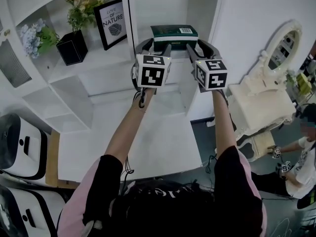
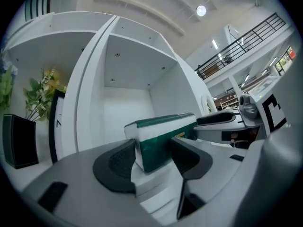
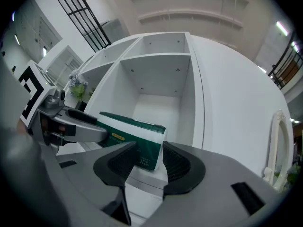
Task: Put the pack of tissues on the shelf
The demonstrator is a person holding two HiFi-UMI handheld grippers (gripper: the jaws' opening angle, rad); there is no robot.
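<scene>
A green and white pack of tissues point(image 1: 174, 31) sits at the front of the upper shelf compartment point(image 1: 163, 4), level with its front edge. My left gripper point(image 1: 155, 46) is on the pack's left end and my right gripper point(image 1: 201, 46) on its right end. In the left gripper view, the pack point(image 2: 161, 136) lies between the pads of the left gripper point(image 2: 152, 157), which touch its sides. The right gripper point(image 3: 150, 160) likewise has both pads against the pack point(image 3: 135, 136). Whether the pack rests on the shelf board I cannot tell.
Left of the compartment stand a framed print point(image 1: 111, 22), a black vase with flowers point(image 1: 72, 47) and blue flowers point(image 1: 34, 36). A white desk top point(image 1: 148, 142) lies below. A white dressing table with a mirror point(image 1: 266, 83) stands right, and a person point(image 1: 301, 157) sits beside it.
</scene>
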